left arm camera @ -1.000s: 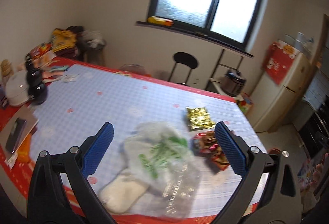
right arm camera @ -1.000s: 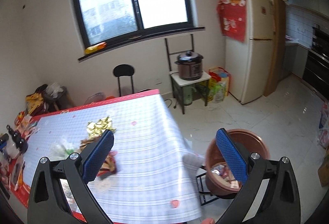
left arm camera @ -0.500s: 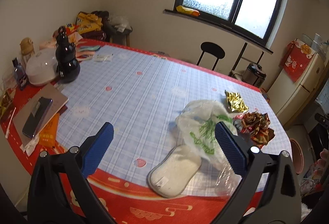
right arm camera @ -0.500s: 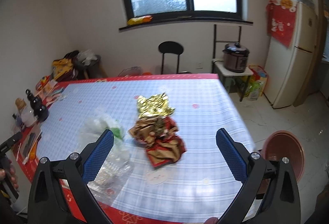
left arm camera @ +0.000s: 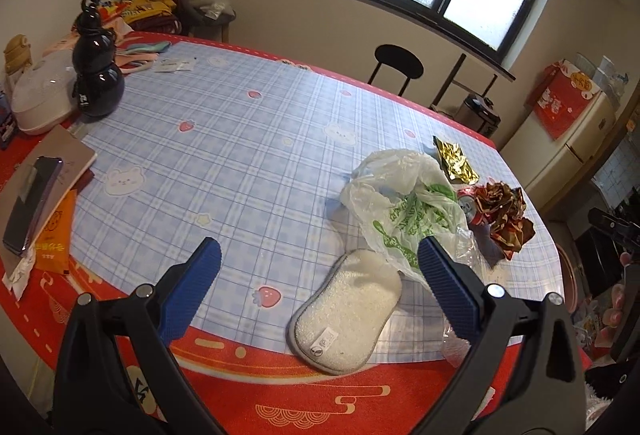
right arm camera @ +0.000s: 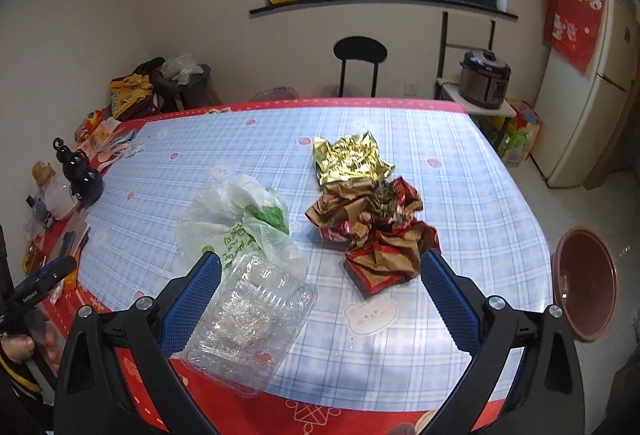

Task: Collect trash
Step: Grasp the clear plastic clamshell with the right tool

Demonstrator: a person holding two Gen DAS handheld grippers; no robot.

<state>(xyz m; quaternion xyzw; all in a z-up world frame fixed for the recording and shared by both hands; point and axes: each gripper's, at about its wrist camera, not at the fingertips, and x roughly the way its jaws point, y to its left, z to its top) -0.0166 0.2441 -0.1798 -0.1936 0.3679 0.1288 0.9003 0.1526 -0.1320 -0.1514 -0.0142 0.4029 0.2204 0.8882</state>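
Crumpled red-and-gold wrapper (right arm camera: pixel 380 235) is lying at twelve o'clock of my right gripper (right arm camera: pixel 320 295), beside a white-green plastic bag (right arm camera: pixel 240 219). I am holding both grippers, left gripper (left arm camera: pixel 320 287) too, released and empty.

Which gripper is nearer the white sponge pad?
Left. The left gripper hangs open right over the white sponge pad at the table edge. The right gripper faces the clear plastic container; the pad is outside its view.

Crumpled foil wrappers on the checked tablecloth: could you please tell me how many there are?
2: a crumpled gold foil wrapper farther back, and a crumpled red-and-brown foil wrapper just in front of it. Others may hide under the plastic bag.
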